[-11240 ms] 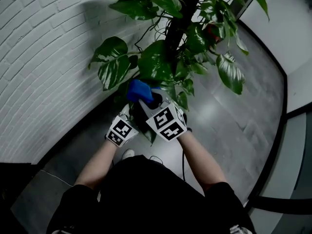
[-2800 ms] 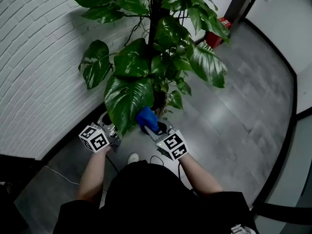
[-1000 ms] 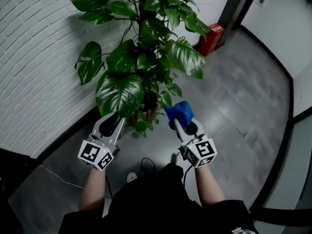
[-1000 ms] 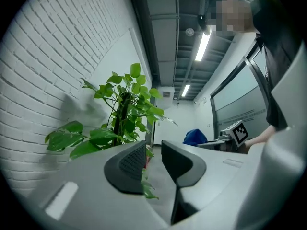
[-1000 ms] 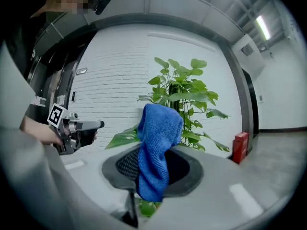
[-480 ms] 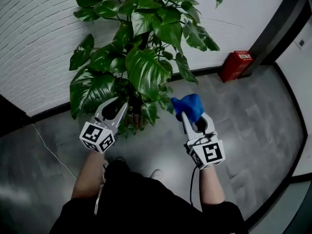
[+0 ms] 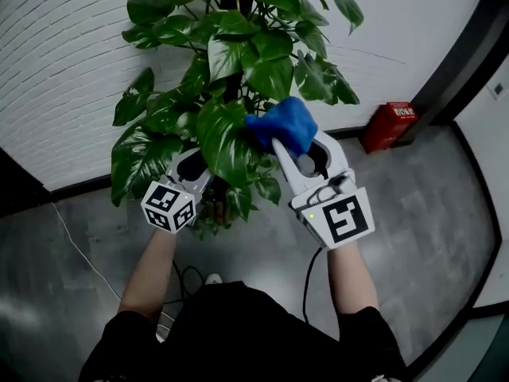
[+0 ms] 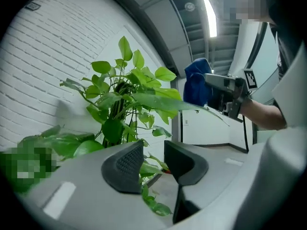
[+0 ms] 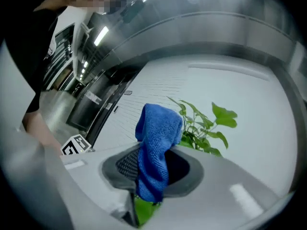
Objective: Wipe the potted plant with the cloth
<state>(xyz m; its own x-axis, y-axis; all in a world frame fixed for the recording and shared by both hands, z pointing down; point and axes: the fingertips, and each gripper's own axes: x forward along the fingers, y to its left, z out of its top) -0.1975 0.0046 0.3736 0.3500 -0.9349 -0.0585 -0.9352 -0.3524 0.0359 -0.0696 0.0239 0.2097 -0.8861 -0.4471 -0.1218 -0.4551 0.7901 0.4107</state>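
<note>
**Cloth Held at the Plant's Leaves**

The potted plant [image 7: 238, 46] stands against a white brick wall [image 7: 71, 70]. The right gripper [image 7: 296, 143] is raised at the plant's right side, its jaws pinched on a blue cloth [image 7: 280, 126]. The cloth bunches up above the jaw tips and lies against the edge of a large leaf [image 7: 227, 138] near the plant's front. The left gripper [image 7: 193, 165] sits beneath that same leaf on the plant's left side. Its jaws have just been opening and stand spread; small leaves show in the gap, but the pads press on nothing. A red box [image 7: 387, 124] stands on the floor to the right of the plant.
</note>
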